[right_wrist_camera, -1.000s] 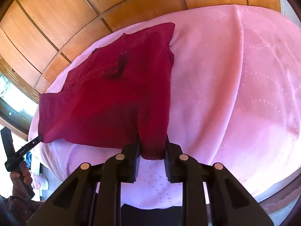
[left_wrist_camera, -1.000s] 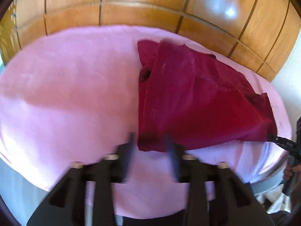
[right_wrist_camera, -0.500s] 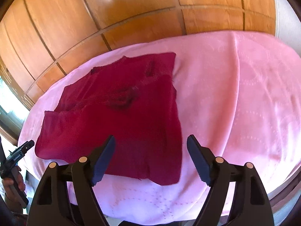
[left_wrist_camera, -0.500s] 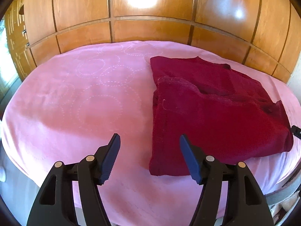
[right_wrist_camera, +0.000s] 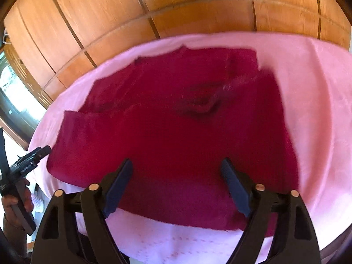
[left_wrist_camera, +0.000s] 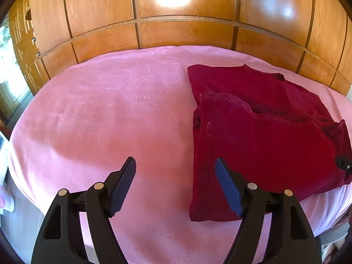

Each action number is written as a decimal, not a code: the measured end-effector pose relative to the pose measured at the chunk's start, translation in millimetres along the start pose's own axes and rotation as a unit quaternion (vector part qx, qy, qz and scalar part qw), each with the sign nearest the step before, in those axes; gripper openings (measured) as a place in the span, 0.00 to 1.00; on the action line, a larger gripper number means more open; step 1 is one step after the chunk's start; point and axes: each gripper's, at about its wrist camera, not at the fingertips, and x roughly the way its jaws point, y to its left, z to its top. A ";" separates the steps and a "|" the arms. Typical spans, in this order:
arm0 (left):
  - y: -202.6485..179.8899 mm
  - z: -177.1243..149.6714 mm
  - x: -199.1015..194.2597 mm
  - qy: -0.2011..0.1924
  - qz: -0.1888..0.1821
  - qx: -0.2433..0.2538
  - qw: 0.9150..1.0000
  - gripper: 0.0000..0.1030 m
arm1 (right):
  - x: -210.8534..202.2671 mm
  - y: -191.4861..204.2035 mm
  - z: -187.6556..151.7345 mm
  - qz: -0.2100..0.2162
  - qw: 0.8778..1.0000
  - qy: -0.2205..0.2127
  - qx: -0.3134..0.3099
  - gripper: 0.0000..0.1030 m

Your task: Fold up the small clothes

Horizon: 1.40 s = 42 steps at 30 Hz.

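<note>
A dark red garment [left_wrist_camera: 264, 127] lies folded over on the pink cloth-covered table [left_wrist_camera: 110, 114], with its near flap laid across the back layer. My left gripper [left_wrist_camera: 175, 183] is open and empty above the table's near edge, its right finger over the garment's left edge. In the right wrist view the garment [right_wrist_camera: 176, 132] fills the middle, and my right gripper [right_wrist_camera: 177, 184] is open and empty just above its near edge. The left gripper [right_wrist_camera: 33, 156] shows at the far left of that view, in the person's hand.
Wooden wall panels [left_wrist_camera: 176, 22] stand right behind the table. A window [right_wrist_camera: 11, 83] is at the left. The left half of the table [left_wrist_camera: 88, 110] holds only the pink cloth.
Both grippers let go of the garment's corners and opened. They pulled back and rose, and the garment's flap settled flat on the table.
</note>
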 end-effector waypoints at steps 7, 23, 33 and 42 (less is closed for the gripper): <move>-3.4 5.0 4.0 -0.007 0.005 0.010 1.000 0.71 | 15.7 10.8 -9.7 -0.023 0.999 0.000 -0.040 0.98; -15.1 12.3 0.4 -0.005 -0.025 0.033 0.999 0.71 | 6.9 12.3 -17.4 -0.021 0.999 -0.020 -0.043 0.98; 3.5 16.8 13.1 0.035 -0.078 -0.011 0.996 0.75 | -52.0 -19.1 -9.9 -0.024 0.998 -0.063 0.016 0.58; 16.1 42.4 34.7 0.049 -0.174 -0.064 0.981 0.58 | -57.1 -71.2 24.3 -0.076 0.990 -0.083 0.081 0.42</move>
